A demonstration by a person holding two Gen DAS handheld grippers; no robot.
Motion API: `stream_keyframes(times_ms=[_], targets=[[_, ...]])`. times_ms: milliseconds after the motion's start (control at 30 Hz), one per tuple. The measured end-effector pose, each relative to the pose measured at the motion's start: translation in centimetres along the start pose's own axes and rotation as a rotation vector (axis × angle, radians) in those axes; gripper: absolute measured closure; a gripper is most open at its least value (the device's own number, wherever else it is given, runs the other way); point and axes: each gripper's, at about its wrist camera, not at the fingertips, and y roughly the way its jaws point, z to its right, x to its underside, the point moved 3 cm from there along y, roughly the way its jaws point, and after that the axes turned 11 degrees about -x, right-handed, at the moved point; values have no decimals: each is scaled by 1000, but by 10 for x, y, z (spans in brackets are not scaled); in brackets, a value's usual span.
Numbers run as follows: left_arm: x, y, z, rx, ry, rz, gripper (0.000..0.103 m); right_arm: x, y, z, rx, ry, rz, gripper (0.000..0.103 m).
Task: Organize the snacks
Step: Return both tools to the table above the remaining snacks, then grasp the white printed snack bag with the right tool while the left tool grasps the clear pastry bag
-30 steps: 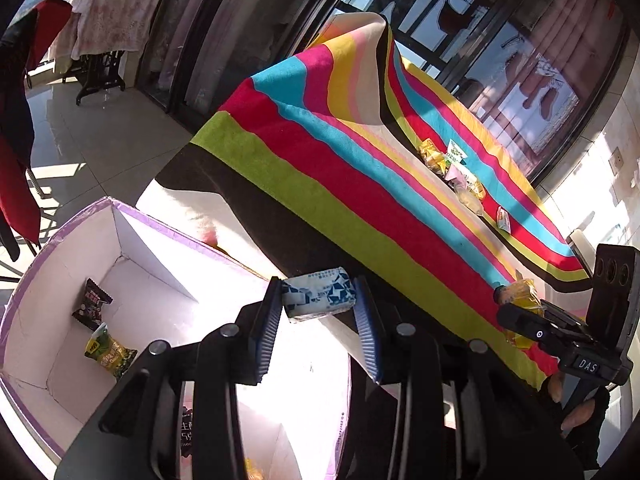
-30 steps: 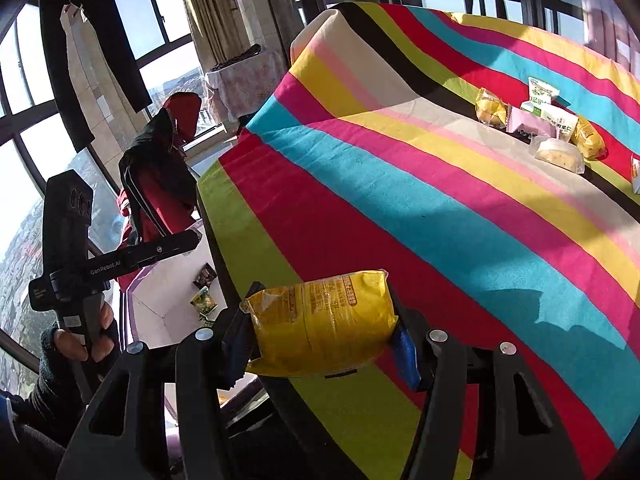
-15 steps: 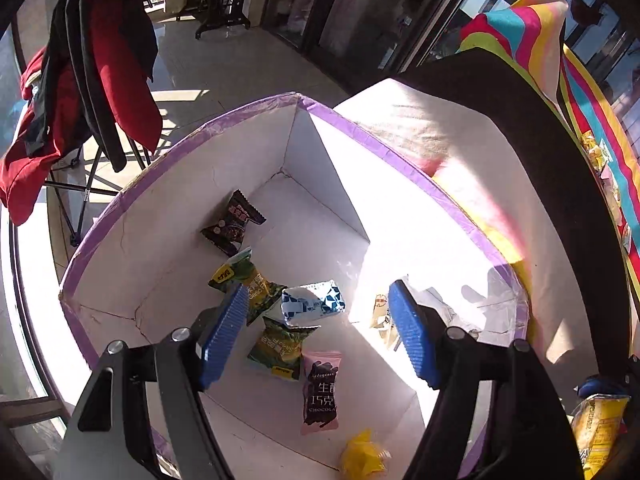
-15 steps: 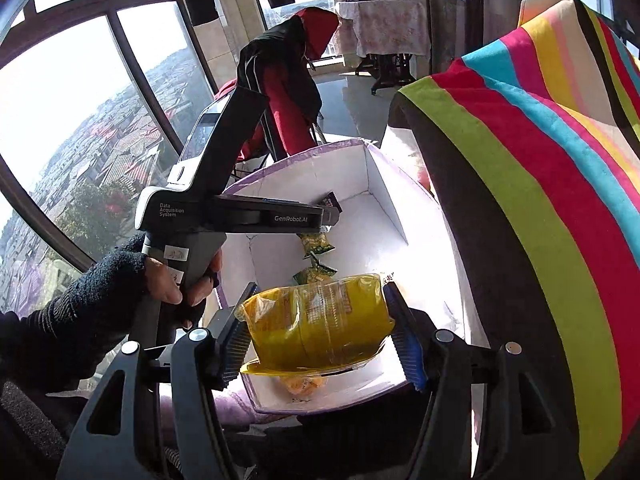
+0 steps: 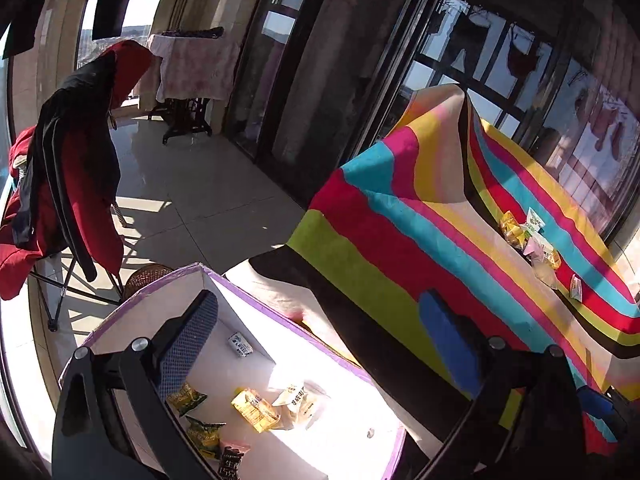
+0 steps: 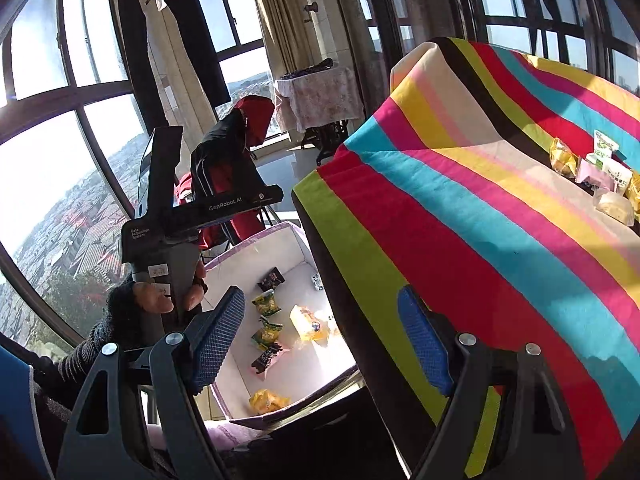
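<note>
Both grippers, left gripper (image 5: 320, 332) and right gripper (image 6: 320, 336), hung with jaws opening and nothing between them above the purple-rimmed box (image 6: 256, 246), where several snacks (image 6: 308, 322) lay. Remaining snacks (image 6: 600, 172), perhaps six, sat far across the striped cloth (image 6: 460, 220); fetching them would likely come next.

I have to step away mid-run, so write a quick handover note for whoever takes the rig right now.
Left tool: jaws opening, nothing between them.
Right tool: jaws opening, nothing between them.
Box: beside the striped table, on the floor side; it holds several packets, including a blue-and-white packet and a large yellow bag.
Done: those packets are in the box.
Left: a cluster of snacks on the far end of the table needs picking up and dropping in the box.
</note>
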Motion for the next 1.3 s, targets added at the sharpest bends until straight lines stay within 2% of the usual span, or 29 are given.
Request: stream_keyframes(times_ms=[67, 200, 300, 400, 533, 600, 667, 833, 967, 1067, 1167, 1233, 1300], targets=[[-9, -6, 44, 101, 72, -2, 2, -2, -17, 19, 59, 34, 35, 23], [-15, 0, 129, 282, 170, -59, 2, 4, -53, 59, 207, 108, 92, 23], [-11, 24, 185, 305, 223, -92, 2, 12, -75, 93, 302, 188, 122, 19], [-6, 52, 234, 341, 224, -171, 2, 24, -98, 135, 421, 265, 104, 16], [8, 91, 277, 321, 234, -255, 2, 38, -127, 184, 563, 346, 72, 16], [17, 100, 285, 293, 252, -264, 2, 45, -140, 208, 610, 386, 61, 16], [18, 95, 289, 319, 281, -235, 2, 48, -151, 232, 659, 407, 43, 16], [16, 101, 277, 345, 215, -274, 2, 40, -161, 302, 759, 444, -3, 16], [17, 99, 281, 316, 251, -265, 2, 26, -153, 367, 752, 567, -16, 16], [17, 99, 281, 307, 265, -262, 2, 2, -143, 394, 724, 583, 27, 16], [18, 99, 282, 309, 261, -261, 2, -21, -129, 414, 751, 583, 48, 16], [18, 99, 283, 307, 264, -260, 2, -33, -115, 427, 800, 563, 19, 16], [18, 99, 282, 307, 265, -260, 2, -38, -100, 441, 852, 548, -67, 15]])
